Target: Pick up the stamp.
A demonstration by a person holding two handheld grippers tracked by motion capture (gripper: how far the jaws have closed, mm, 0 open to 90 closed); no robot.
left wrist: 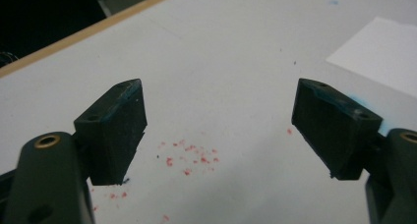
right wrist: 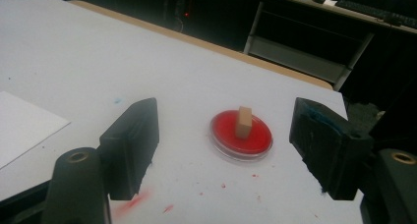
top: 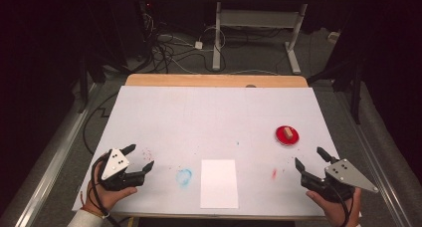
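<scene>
1. Black jaws of the right gripper (top: 308, 160) stand wide apart with nothing between the pads; in the right gripper view they rise on either side of the red dish (right wrist: 241, 134) without touching it, well short of it.
2. The left gripper (top: 141, 157) is likewise spread wide and holds nothing; its jaws hover over bare white table covering (top: 209, 117) sprinkled with red specks (left wrist: 189, 155).
3. The red dish sits on the right part of the table, ahead of the right gripper and a little toward the middle; a small tan block (top: 288, 133) stands in it.
4. The block stands upright, its long axis vertical, slightly back of the dish's centre as the right gripper view shows it (right wrist: 243, 122). Which face bears anything cannot be told.
5. A white sheet of paper (top: 219, 183) lies near the front edge between the two grippers, long side running away from the person; a blue smudge (top: 183, 176) lies just left of it, a red smear (top: 274, 173) to its right.
6. In the left gripper view the sheet is cut off at the right edge. Both hands are cropped by the bottom of the high view, and the room beyond the table is too dark to make out.
</scene>
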